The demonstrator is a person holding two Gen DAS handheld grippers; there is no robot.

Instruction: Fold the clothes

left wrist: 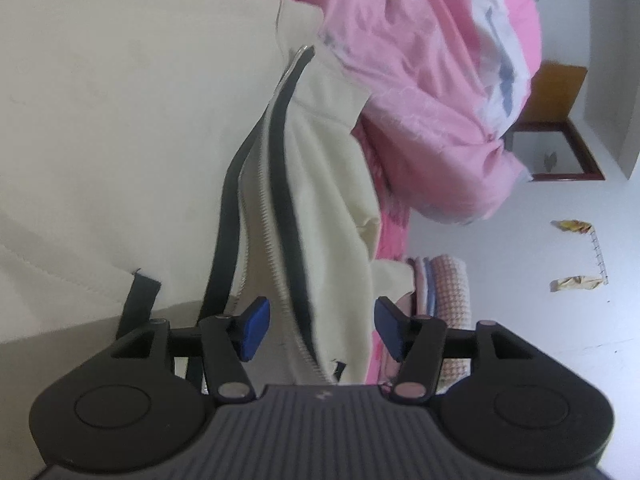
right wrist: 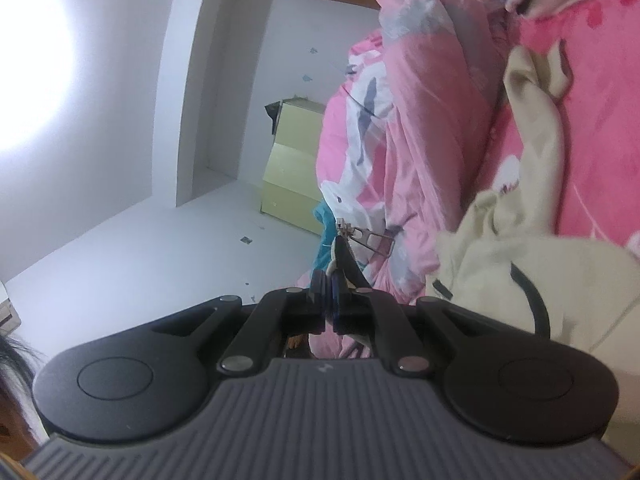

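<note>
The left gripper (left wrist: 322,330) stands about half open. Its two blue pads (left wrist: 253,330) are clearly apart, and the front edge of the cream jacket (left wrist: 120,120) with its zipper tape (left wrist: 280,208) passes through the gap between them. The pads do not press on the cloth; the zipper teeth and the black band run just between them, and I cannot tell if one pad brushes the fabric.

The right gripper (right wrist: 330,308) is closed tight. Its pads meet on a small corner of the jacket's zipper end, where cream fabric and black tape stick out above the fingertips. The metal zipper slider (right wrist: 344,234) with its pull tab (right wrist: 380,242) stands just above the closed pads, held up in front of the wall.

The jacket itself lies spread on the bed, on the pink bedsheet (right wrist: 592,128). In the right wrist view its body (right wrist: 520,248) is crumpled at the right side, beside the pink quilt (right wrist: 420,128). In the left wrist view the same quilt (left wrist: 420,92) is heaped beyond the jacket, and a small pile of folded clothes (left wrist: 444,288) sits near the right pad.
</note>
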